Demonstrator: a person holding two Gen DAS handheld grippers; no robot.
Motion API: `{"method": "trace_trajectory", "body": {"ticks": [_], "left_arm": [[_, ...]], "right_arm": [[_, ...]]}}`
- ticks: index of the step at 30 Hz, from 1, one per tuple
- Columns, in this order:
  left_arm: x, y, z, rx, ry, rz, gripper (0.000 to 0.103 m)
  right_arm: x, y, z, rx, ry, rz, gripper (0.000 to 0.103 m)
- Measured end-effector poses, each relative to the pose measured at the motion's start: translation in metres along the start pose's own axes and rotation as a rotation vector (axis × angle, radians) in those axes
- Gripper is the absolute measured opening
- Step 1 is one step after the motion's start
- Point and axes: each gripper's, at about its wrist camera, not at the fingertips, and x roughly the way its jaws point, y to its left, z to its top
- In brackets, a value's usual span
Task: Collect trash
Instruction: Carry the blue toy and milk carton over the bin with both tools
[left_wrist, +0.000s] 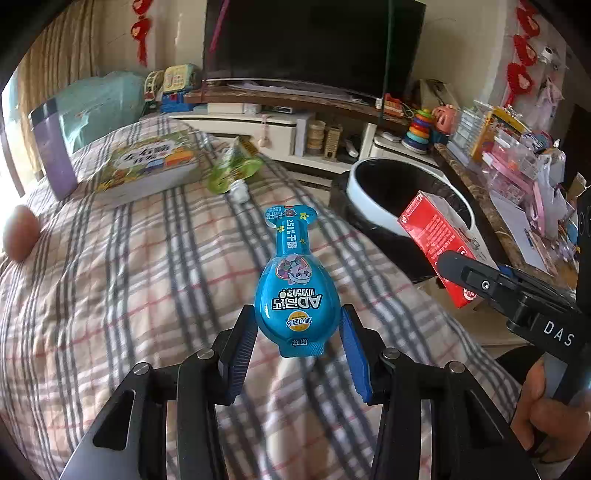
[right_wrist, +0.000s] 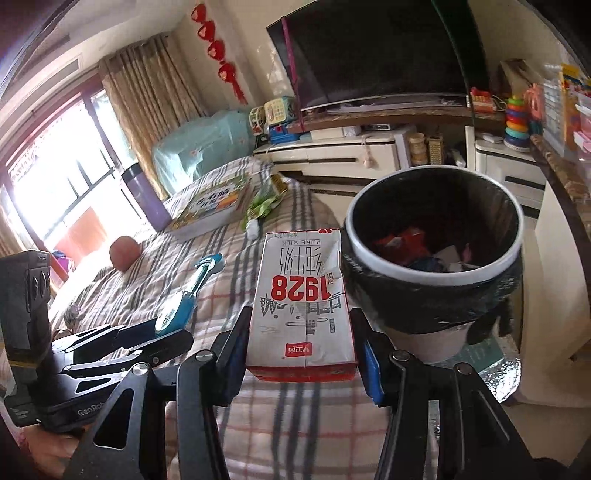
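Observation:
My left gripper (left_wrist: 297, 325) is shut on a blue cheese-stick wrapper (left_wrist: 295, 288), held above the plaid bed; the wrapper also shows in the right wrist view (right_wrist: 184, 295). My right gripper (right_wrist: 301, 328) is shut on a red and white milk carton (right_wrist: 301, 306), held just left of the bin; the carton also shows in the left wrist view (left_wrist: 439, 240). The white bin (right_wrist: 436, 273) with a black liner stands beside the bed and holds several scraps; it also shows in the left wrist view (left_wrist: 373, 210). A green wrapper (left_wrist: 232, 171) and a white scrap (left_wrist: 239, 192) lie farther up the bed.
A picture book (left_wrist: 147, 166), a purple flask (left_wrist: 51, 147) and a brown ball (left_wrist: 20, 232) sit on the plaid bed (left_wrist: 129, 277). A TV stand (left_wrist: 277, 122) with toys is behind. A cluttered counter (left_wrist: 517, 177) runs along the right.

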Motion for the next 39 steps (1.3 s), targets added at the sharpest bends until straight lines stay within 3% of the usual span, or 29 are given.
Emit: {"method": "trace_trajectory", "body": {"ticks": [10, 39], "left_arm": [[0.008, -0.030, 0.013, 0.051, -0.002, -0.036, 0.044], [0.039, -0.070, 0.047, 0.124, -0.008, -0.085, 0.044]], "right_arm": [[-0.016, -0.028, 0.008, 0.039, -0.033, -0.025, 0.052], [-0.026, -0.082, 0.027, 0.124, -0.072, -0.076, 0.052]]}}
